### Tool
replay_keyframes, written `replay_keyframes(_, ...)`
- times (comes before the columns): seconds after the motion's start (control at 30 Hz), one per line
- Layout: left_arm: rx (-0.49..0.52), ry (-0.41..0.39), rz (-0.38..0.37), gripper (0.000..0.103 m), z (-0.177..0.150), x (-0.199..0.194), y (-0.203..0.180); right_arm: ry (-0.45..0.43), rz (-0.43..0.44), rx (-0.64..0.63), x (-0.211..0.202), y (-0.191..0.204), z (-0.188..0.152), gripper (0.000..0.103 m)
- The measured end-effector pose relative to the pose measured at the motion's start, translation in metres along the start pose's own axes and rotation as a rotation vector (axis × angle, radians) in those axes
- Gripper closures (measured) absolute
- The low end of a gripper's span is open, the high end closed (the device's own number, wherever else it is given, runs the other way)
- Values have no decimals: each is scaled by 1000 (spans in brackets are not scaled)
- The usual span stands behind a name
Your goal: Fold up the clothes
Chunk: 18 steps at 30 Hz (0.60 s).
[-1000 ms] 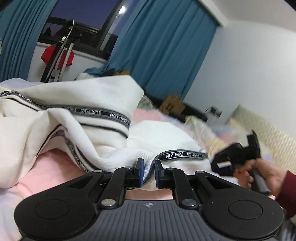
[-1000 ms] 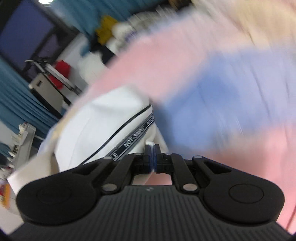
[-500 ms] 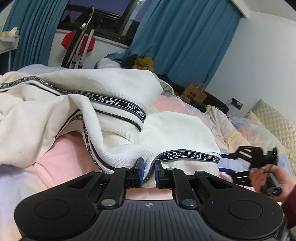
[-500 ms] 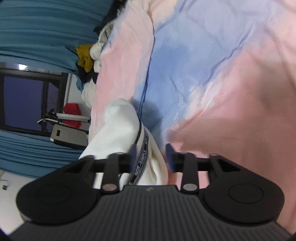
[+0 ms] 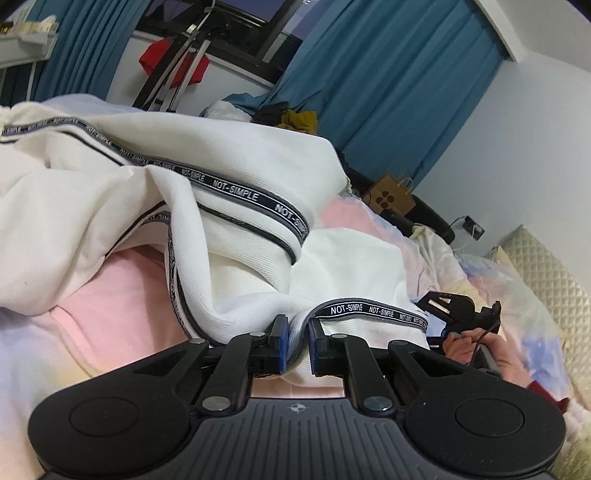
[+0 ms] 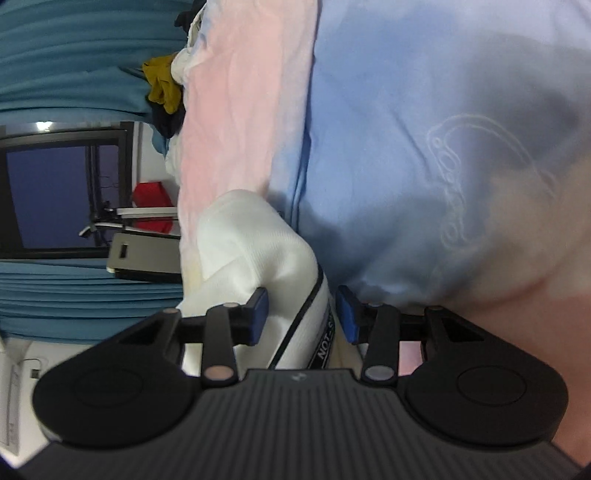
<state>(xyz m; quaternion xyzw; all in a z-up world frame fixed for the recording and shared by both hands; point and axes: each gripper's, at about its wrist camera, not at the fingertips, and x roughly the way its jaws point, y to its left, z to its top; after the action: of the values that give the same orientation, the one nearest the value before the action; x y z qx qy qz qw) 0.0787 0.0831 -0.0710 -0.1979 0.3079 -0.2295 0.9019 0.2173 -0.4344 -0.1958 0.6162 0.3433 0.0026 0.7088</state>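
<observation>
1. While the white garment (image 5: 229,236) lies bunched on the bed (image 5: 122,295), only a rough fold-over shows; flattening and further folds look left to do.
2. The left tool (image 5: 294,341) is clamped on the garment's hem by the black lettered band (image 5: 369,310).
3. The right tool (image 6: 302,319) stands apart, cloth between its fingers but ungripped.
4. The garment's long axis seems to run from the near hem toward the window (image 5: 255,26), though bunching hides its true lie.

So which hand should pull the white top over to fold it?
Probably the left. The left tool is shut on the white top at its striped edge, while the right tool is open, with cloth only lying between its fingers.
</observation>
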Motion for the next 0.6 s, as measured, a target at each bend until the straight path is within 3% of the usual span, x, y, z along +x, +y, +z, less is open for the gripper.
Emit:
replay_keyframes(0.1,9,-20,-26,91,1,1,-1,-87,2,-130,-8,25,0,86)
replay_keyframes(0.3,4,-88,-115,91,2,0,-8,-368,208,-455,-70,100,-12,88)
replay_keyframes(0.4,55,-106,-121,90,1,7,-19,-547,119,-682,-104,127,-30,92)
replay_keyframes(0.47,65,-77,-118,90,-2,12,-21,-614,40,-707,-118,125,-33,92)
replay_keyframes(0.53,72,-49,-108,89,-6,16,-22,-610,-49,-645,-126,111,-26,94)
replay_keyframes(0.6,69,-21,-98,89,-7,18,-21,-523,-135,-497,-128,83,-12,94)
